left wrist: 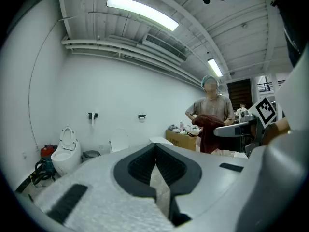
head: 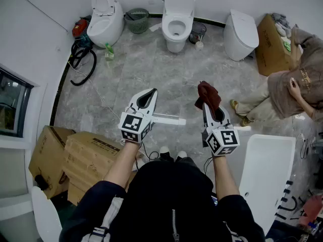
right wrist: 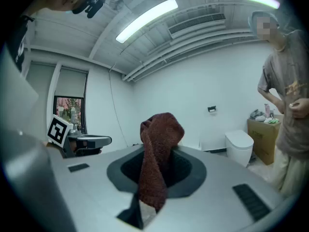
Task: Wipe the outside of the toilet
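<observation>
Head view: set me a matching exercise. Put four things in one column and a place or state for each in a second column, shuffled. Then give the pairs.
Things
1. cloth
2. left gripper
3. green basket
4. cardboard boxes

Places and states
A. stacked, lower left of the view
B. shut, holding nothing
C. clamped in the right gripper
D. between two toilets

Pairs: 1-C, 2-B, 3-D, 4-A

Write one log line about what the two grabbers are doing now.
left gripper: shut, empty | right gripper: shut on red cloth | middle toilet: across the floor, untouched | wiping: not yet begun
</observation>
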